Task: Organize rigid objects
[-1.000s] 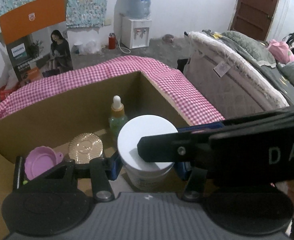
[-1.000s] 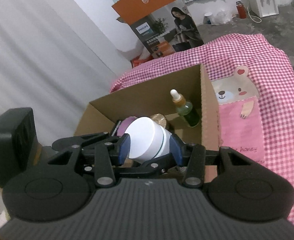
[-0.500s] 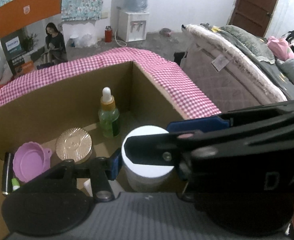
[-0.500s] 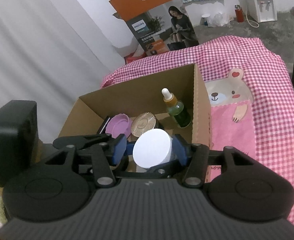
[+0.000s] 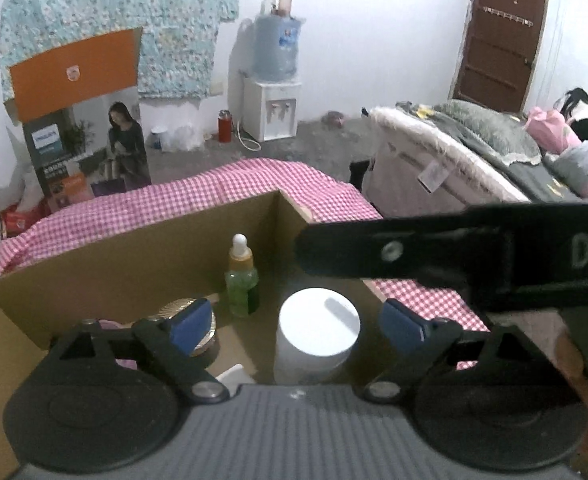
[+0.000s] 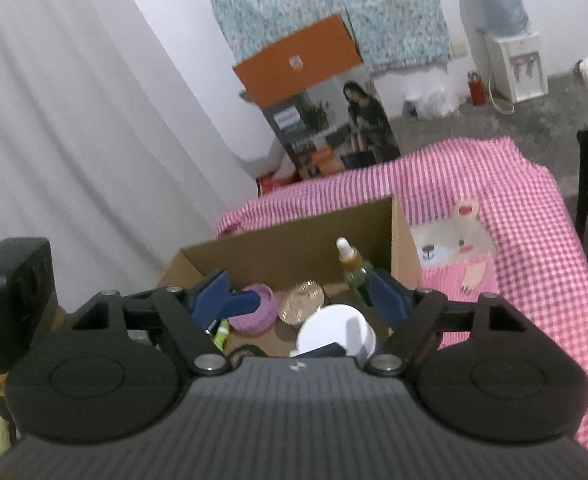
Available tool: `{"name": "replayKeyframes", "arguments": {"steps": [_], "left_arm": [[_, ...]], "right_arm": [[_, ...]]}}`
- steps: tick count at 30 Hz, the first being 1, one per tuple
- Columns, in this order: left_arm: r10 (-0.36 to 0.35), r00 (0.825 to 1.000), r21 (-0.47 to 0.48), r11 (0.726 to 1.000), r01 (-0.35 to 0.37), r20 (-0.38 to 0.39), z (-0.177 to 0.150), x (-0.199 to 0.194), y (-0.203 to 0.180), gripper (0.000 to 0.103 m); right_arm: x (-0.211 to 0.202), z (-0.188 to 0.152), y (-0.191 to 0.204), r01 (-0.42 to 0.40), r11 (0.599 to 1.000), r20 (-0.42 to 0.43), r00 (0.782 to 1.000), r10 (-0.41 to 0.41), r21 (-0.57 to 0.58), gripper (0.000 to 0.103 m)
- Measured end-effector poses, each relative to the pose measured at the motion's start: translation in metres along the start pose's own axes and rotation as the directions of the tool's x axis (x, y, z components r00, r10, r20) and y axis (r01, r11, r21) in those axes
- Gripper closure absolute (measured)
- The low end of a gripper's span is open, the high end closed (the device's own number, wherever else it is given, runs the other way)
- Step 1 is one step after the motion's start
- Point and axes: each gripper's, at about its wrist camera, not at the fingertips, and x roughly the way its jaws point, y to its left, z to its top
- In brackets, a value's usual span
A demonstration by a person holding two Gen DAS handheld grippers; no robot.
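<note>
White jar (image 5: 317,334) now stands upright on the floor of the cardboard box (image 5: 133,252), near the right-hand wall, w/ the green dropper bottle (image 5: 241,280) just behind it and the gold-lidded tin (image 6: 301,302) and purple cup (image 6: 253,308) off to the left. Both claws are spread wide & empty: left claw (image 5: 300,326) has its blue pads (image 5: 189,324) either side of the jar w/ clear gaps, not touching; right claw (image 6: 298,294) sits above the box, pads also apart, nothing between them. So the step looks like release & retreat. To do it well: lift each claw straight up, no sideways drift, since the jar is tall-ish and a nudge from a pad could tip it into the dropper bottle, which is narrow and prob. topples easily. Right claw's arm crosses over the left view, so pull one out at a time to avoid a clash. Keep clear of the box wall on the way out; light cardboard on the pink checked cloth (image 6: 534,216) would likely slide if snagged.
</note>
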Motion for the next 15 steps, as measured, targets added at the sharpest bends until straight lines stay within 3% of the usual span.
{"name": "replayKeyframes", "arguments": {"steps": [6,8,15], "left_arm": [[0.002,0.998,-0.020,1.000,-0.001,0.064,-0.003,-0.041,0.003,0.005],[0.025,0.995,-0.013,1.000,-0.024,0.095,-0.005,-0.057,0.002,0.000],[0.109,0.978,-0.029,0.994,-0.105,0.178,-0.018,-0.104,0.000,0.000]], "right_arm": [[-0.030,-0.003,0.015,-0.034,0.999,0.091,0.995,0.034,-0.003,0.016],[-0.042,-0.006,0.020,-0.045,0.999,0.121,0.992,0.045,-0.004,0.014],[-0.082,-0.026,0.042,-0.101,0.995,0.228,0.968,0.103,-0.022,0.001]]}}
